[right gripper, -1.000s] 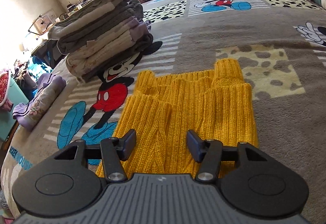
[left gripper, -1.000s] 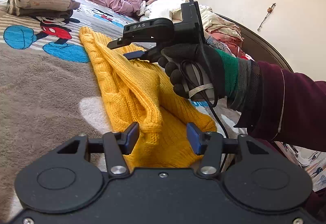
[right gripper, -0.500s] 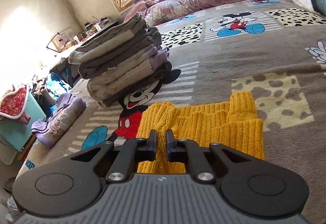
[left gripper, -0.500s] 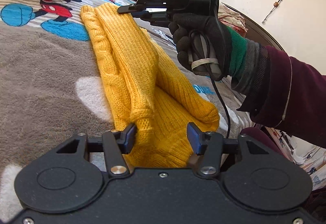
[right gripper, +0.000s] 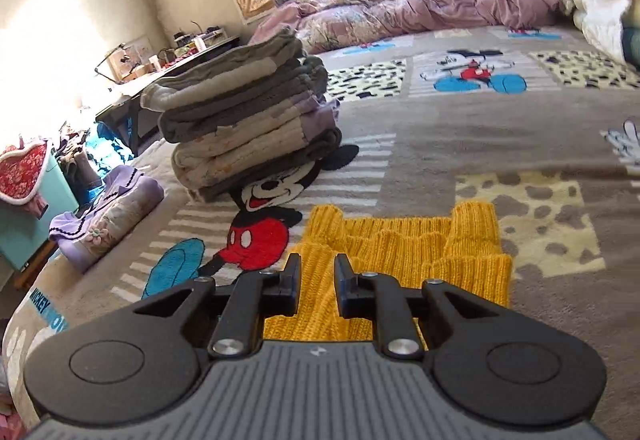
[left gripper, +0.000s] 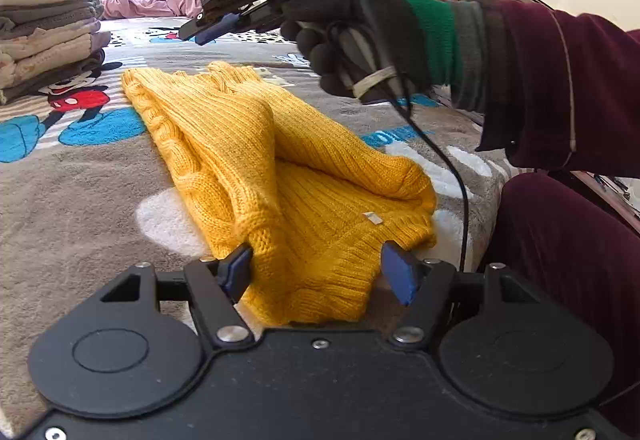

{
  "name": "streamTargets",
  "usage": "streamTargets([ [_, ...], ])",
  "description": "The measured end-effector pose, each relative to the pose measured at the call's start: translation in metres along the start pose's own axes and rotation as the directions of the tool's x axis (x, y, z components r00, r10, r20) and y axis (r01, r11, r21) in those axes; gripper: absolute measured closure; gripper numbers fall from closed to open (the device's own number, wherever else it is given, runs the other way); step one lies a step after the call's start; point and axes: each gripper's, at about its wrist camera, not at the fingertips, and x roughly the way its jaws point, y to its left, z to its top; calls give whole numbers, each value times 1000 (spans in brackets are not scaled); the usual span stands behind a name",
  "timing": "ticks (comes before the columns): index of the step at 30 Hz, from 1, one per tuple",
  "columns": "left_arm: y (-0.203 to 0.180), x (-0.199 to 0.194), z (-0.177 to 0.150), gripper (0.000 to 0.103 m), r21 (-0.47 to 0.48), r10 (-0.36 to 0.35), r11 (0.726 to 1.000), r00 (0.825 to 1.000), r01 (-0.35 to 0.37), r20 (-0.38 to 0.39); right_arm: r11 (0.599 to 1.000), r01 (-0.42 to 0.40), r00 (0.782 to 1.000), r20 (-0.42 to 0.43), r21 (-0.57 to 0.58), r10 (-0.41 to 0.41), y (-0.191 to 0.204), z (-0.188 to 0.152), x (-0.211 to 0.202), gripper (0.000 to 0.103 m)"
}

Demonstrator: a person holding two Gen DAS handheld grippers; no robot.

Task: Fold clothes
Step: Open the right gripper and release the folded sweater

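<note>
On the cartoon-print bed blanket (left gripper: 60,176), the left gripper (left gripper: 320,272) is spreading apart, releasing the folded yellow ribbed-knit sweater (left gripper: 304,176), while the right gripper (right gripper: 317,286) is lifting clear, narrowly parted and empty, suggesting this fold is finishing.

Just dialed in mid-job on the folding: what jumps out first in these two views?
The bright yellow knit sweater dominates, lying partly folded on the grey cartoon-mouse blanket right in front of both tools. The left tool has just been opening and straddles the sweater's near edge; the right tool, in a gloved hand, hovers above the far end with nothing between its pads. A tall stack of folded clothes sits beyond, to the left.
</note>
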Motion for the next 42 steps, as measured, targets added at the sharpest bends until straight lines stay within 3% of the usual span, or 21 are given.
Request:
streamTargets([
  [5,8,-16,4,39,-47,45,998,996,-42,75,983,-112,993,-46,-145,106,26,-14,-48,83],
  [9,14,-20,12,69,-108,94,991,980,-76,175,964,-132,987,-125,-230,106,44,-42,-59,83],
  [12,16,-1,18,77,-118,112,988,984,-96,136,962,-123,983,-165,-243,84,47,-65,-48,83],
  [15,24,24,13,77,-147,139,980,990,-137,2,967,-110,979,-191,-230,67,43,-80,-35,84],
  [17,23,15,17,76,-151,128,981,991,-123,26,971,-103,980,-189,-215,62,40,-85,-35,84],
  [21,14,-10,21,77,-136,98,988,983,-77,156,968,-90,994,-79,-234,74,49,-82,-69,83],
  [23,11,-2,21,77,-121,88,990,986,-71,139,971,-64,998,-31,-232,58,49,-88,-79,83],
  [24,11,7,20,77,-111,93,990,991,-82,94,974,-55,998,-41,-219,47,47,-91,-76,82],
  [26,11,25,15,77,-95,115,989,993,-114,-3,986,-77,984,-168,-148,51,35,-96,-47,81],
  [27,12,24,15,76,-89,109,990,994,-107,10,989,-82,979,-196,-127,56,32,-97,-41,82],
  [30,16,5,20,76,-131,84,989,994,-74,70,990,-81,986,-157,-115,63,35,-93,-53,81],
  [35,16,-15,22,76,-146,111,986,976,-84,186,991,-95,995,-29,-95,93,27,-93,-101,81],
  [42,8,-10,34,76,-98,63,994,963,-38,261,998,-14,992,126,-64,22,-3,-110,-152,79],
])
